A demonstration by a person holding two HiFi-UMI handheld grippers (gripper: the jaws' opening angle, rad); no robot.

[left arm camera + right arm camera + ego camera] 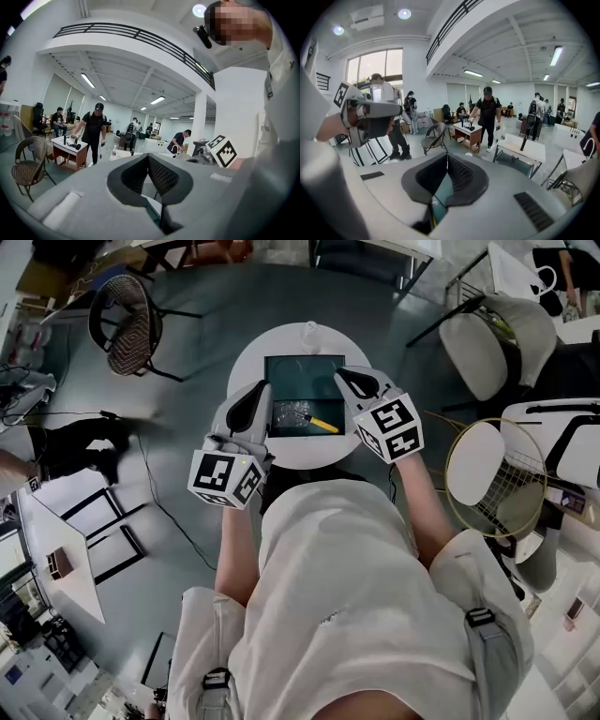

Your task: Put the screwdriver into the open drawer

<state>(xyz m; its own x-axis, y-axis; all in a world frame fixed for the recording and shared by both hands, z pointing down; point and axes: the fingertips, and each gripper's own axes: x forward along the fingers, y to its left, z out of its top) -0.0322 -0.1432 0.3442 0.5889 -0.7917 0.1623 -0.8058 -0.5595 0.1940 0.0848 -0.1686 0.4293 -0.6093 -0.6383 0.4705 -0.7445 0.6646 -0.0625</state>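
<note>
Jaws together; screwdriver [320, 423] slanting upper-left to lower-right in drawer [284, 371].

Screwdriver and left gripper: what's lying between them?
In the head view, a crumpled clear wrapper lies in the drawer between the screwdriver and the left gripper.

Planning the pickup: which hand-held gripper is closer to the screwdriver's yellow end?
The right hand-held gripper. The screwdriver points its yellow end toward that side, just below the gripper's tip in the head view. The left hand-held gripper sits on the opposite side.
</note>
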